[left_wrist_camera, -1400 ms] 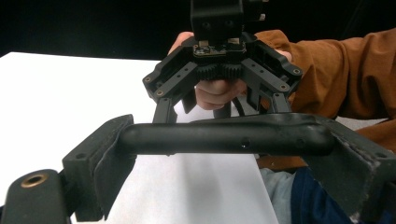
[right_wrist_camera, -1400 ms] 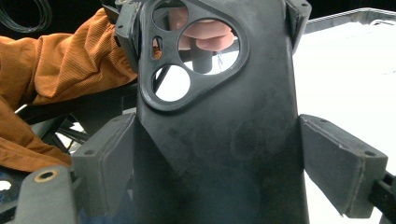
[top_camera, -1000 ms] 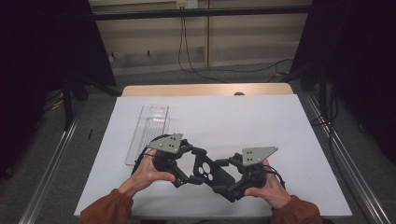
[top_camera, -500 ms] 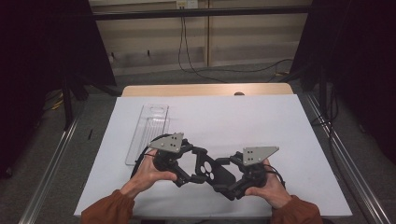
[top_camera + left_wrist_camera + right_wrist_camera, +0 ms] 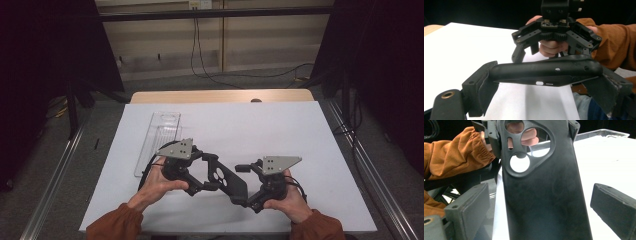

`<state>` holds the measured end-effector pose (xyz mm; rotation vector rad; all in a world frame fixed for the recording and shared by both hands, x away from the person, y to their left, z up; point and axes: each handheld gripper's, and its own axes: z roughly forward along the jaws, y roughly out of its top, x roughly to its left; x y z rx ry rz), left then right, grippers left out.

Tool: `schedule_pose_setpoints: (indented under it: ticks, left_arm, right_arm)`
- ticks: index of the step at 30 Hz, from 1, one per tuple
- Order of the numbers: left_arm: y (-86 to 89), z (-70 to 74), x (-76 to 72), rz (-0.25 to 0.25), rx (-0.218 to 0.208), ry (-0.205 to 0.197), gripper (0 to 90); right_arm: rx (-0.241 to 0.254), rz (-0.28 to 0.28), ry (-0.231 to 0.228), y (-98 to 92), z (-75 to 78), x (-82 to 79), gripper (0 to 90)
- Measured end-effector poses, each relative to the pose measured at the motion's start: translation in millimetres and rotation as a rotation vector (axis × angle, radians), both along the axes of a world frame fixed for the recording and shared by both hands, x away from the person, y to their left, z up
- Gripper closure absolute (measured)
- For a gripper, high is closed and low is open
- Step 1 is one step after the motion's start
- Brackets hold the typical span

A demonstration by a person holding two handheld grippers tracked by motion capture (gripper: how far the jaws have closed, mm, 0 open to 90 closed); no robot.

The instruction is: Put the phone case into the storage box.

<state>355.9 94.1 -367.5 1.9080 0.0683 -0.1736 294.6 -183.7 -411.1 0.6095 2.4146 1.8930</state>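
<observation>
While my left gripper (image 5: 212,172) sits at lower centre-left of the high view, its jaws are clamped on a black phone case (image 5: 227,181). In the left gripper view the case (image 5: 544,71) lies crosswise through the middle of the frame, edge toward the camera, with one pad pressing each of its ends at lower left and lower right. My left hand (image 5: 157,187) holds that gripper's body just left of the case in the high view.

My right gripper (image 5: 245,182) sits at lower centre-right of the high view, facing the left one. Its jaws have just been opening and now stand wide. In the right gripper view the case (image 5: 544,190) rises between them through the middle of the frame, back face toward the camera, with its camera cut-out at top centre. Each pad stands clear of the case's long edges: one at lower left, one at lower right, with a visible gap on both sides. My right hand (image 5: 287,197) grips that gripper's body at lower right of the high view.

Both grippers and the case are above a white sheet (image 5: 280,130) that covers the table (image 5: 220,96). A clear tray (image 5: 160,135) lies on the sheet at centre-left of the high view, just beyond my left gripper.
</observation>
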Motion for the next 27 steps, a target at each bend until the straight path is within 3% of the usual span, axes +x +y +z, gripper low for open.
schedule_pose_setpoints:
  ticks: [6,10,27]
  left_arm:
    - [7.2,3.7,2.9,0.056,-0.012,0.005,14.9]
    - [12.0,4.8,5.3,0.099,-0.013,0.011,14.9]
    - [27.7,10.4,11.7,0.238,-0.008,0.029,14.9]
  right_arm:
    - [0.010,-0.039,-0.003,-5.9,2.1,0.0,0.0]
    - [0.003,-0.116,-0.025,-11.3,2.5,-1.2,0.0]
    - [-0.009,-0.361,-0.013,-27.9,-3.5,-5.1,0.5]
